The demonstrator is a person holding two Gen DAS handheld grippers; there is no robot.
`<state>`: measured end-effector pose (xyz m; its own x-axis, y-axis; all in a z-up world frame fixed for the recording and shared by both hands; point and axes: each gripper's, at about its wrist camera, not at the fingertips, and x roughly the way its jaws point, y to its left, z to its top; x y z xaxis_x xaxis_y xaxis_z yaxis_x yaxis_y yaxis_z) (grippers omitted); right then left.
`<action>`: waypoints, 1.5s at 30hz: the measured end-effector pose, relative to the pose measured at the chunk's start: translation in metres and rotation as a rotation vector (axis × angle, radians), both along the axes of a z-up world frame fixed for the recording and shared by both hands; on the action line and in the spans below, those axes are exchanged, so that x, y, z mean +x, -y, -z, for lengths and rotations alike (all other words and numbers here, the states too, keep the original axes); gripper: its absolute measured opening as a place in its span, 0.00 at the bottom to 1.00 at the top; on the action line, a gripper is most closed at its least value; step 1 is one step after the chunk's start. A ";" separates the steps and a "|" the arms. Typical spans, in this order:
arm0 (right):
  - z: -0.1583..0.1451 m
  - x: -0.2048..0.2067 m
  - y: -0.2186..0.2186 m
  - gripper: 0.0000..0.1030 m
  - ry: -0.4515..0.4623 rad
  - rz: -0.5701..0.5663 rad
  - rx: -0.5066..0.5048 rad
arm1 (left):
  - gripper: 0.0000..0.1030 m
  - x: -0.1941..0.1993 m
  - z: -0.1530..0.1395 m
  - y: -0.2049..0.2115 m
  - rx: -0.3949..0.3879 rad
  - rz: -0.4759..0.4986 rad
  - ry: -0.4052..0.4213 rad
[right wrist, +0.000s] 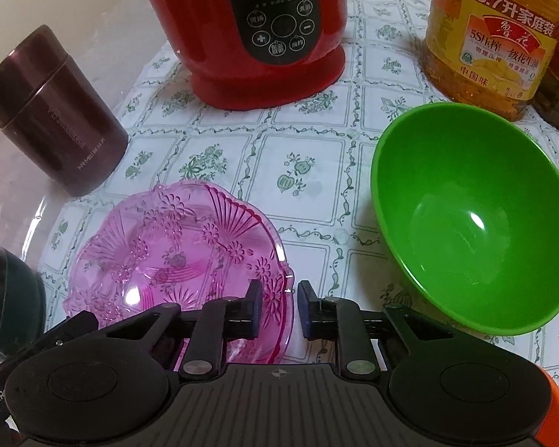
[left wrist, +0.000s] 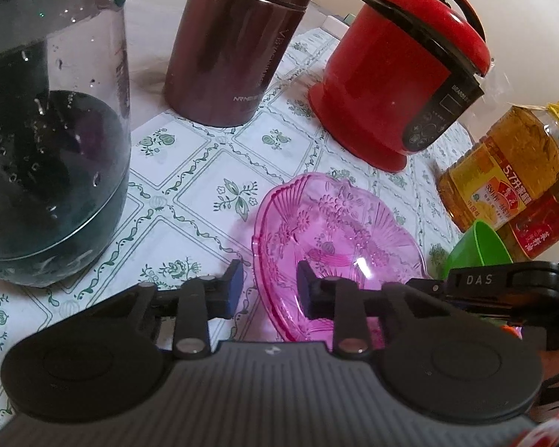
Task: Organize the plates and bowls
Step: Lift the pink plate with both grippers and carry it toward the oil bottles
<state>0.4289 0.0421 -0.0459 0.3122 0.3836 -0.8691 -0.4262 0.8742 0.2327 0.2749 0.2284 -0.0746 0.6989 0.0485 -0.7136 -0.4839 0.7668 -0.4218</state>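
A pink see-through plate (left wrist: pixel 339 223) with a flower pattern lies on the patterned tablecloth (left wrist: pixel 190 178). My left gripper (left wrist: pixel 268 292) straddles the plate's left rim, one finger outside and one over the plate, and cloth shows between the pads. My right gripper (right wrist: pixel 279 307) straddles the right rim of the same pink plate (right wrist: pixel 175 246), its pads a narrow gap apart. A green bowl (right wrist: pixel 473 216) stands empty just right of the plate, and only its edge (left wrist: pixel 477 246) shows in the left wrist view.
A dark glass jar (left wrist: pixel 48 130) stands close on the left. A maroon flask (left wrist: pixel 234 44), a red cooker (left wrist: pixel 402 74) and an oil bottle (left wrist: pixel 503 175) line the back. Something orange (right wrist: pixel 557 409) shows at the bottom right.
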 end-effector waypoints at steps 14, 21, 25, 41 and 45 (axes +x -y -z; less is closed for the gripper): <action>-0.016 -0.013 0.011 0.11 0.032 0.001 0.035 | 0.14 -0.010 -0.022 0.004 0.032 0.007 0.030; -0.050 -0.035 0.032 0.11 0.072 0.021 0.082 | 0.14 -0.028 -0.060 0.017 0.061 0.027 0.075; -0.073 -0.053 0.050 0.11 0.101 0.045 0.108 | 0.14 -0.042 -0.085 0.033 0.084 0.056 0.106; -0.133 -0.146 0.170 0.10 0.224 0.234 0.170 | 0.14 -0.093 -0.141 0.127 0.099 0.217 0.177; -0.135 -0.168 0.203 0.10 0.230 0.286 0.170 | 0.14 -0.100 -0.146 0.156 0.110 0.272 0.182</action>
<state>0.2607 -0.1611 0.0889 0.6064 0.3848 -0.6958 -0.2290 0.9225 0.3106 0.1748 0.0721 0.0717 0.8123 -0.0876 -0.5766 -0.1795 0.9032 -0.3900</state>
